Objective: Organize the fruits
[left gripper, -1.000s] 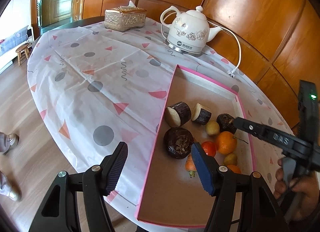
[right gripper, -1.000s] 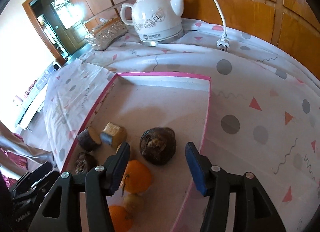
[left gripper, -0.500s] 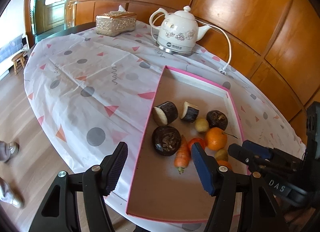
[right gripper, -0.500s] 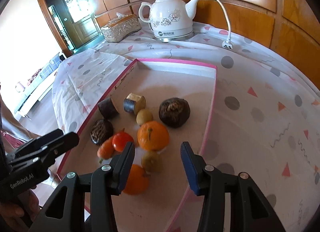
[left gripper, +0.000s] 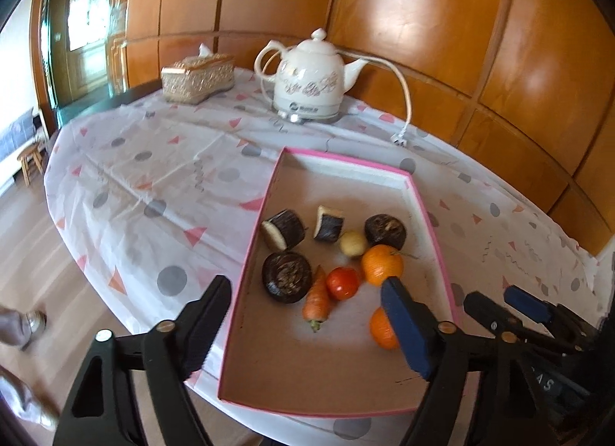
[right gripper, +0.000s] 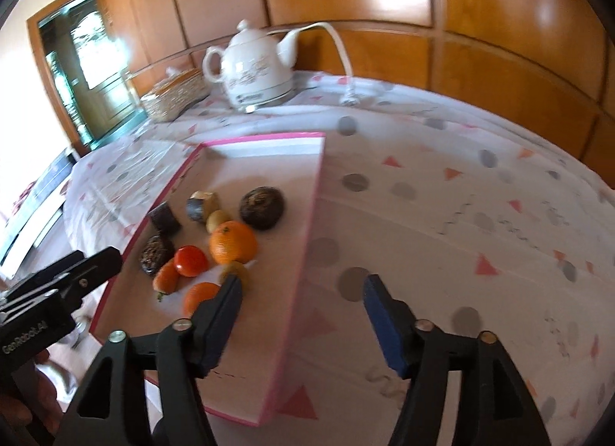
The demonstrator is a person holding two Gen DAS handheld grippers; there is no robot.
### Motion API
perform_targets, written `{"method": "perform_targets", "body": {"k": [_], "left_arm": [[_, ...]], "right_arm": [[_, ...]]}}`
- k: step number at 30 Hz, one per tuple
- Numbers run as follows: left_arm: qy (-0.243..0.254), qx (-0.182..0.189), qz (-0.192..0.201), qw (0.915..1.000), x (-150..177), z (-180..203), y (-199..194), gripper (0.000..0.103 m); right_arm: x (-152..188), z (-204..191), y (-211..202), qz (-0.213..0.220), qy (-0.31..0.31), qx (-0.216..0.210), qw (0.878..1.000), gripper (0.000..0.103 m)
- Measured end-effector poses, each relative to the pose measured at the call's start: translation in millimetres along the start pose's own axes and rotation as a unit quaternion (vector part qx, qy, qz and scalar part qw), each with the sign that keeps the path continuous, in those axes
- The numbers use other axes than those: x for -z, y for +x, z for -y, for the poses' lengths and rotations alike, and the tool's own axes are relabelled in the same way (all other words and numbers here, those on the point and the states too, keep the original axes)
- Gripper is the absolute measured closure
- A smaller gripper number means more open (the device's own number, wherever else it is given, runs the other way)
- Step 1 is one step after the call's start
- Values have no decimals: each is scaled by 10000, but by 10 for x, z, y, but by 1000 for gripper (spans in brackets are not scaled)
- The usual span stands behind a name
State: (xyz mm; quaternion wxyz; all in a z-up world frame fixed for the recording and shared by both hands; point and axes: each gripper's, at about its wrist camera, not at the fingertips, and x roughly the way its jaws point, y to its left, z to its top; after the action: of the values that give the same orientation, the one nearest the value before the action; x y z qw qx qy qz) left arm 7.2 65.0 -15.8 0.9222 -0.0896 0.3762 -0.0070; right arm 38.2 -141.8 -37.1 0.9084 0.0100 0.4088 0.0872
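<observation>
A pink-rimmed tray [left gripper: 346, 162] [right gripper: 313, 215] holds two oranges [left gripper: 381, 264] [right gripper: 201, 294], a tomato [left gripper: 343, 283], a carrot [left gripper: 317, 300], a small yellow fruit [left gripper: 353, 243], two cut eggplant pieces [left gripper: 284, 228], and two dark round items [left gripper: 286, 277]. My left gripper [left gripper: 304, 284] hovers over the tray's near left part, its jaws opening with nothing between them. My right gripper [right gripper: 301, 282] straddles the tray's right rim above the cloth. Its jaws are opening too and hold nothing. Each gripper shows in the other's view: the right gripper [left gripper: 494, 298] and the left gripper [right gripper: 92, 257].
A white electric kettle [left gripper: 309, 80] with cord and plug [left gripper: 399, 138] stands behind the tray, a gold tissue box [left gripper: 198, 79] to its left. The patterned tablecloth [right gripper: 461, 215] runs up to a wood-panelled wall. A person's shoe [left gripper: 34, 323] is on the floor, left.
Both grippers have drawn back from the tray and opened wider. The right gripper has shifted right, from over the fruit to over the tray's right rim.
</observation>
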Motion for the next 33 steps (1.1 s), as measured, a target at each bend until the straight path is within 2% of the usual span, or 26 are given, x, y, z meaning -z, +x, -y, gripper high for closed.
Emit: {"method": "perform_targets", "body": {"k": [6, 12, 19, 28, 33], "left_arm": [[236, 94, 236, 9994, -16, 195, -112, 0], [406, 173, 272, 9987, 28, 334, -131, 0], [306, 40, 399, 9987, 16, 307, -176, 0], [437, -463, 495, 9967, 29, 307, -186, 0], [410, -383, 582, 9967, 42, 297, -213, 0]], "right_arm": [[92, 74, -153, 196, 50, 388, 9990, 30], [161, 200, -201, 222, 208, 656, 9974, 30], [178, 222, -238, 320, 223, 751, 9964, 30], [197, 191, -241, 329, 188, 761, 9964, 30], [197, 176, -255, 365, 172, 760, 9963, 30]]}}
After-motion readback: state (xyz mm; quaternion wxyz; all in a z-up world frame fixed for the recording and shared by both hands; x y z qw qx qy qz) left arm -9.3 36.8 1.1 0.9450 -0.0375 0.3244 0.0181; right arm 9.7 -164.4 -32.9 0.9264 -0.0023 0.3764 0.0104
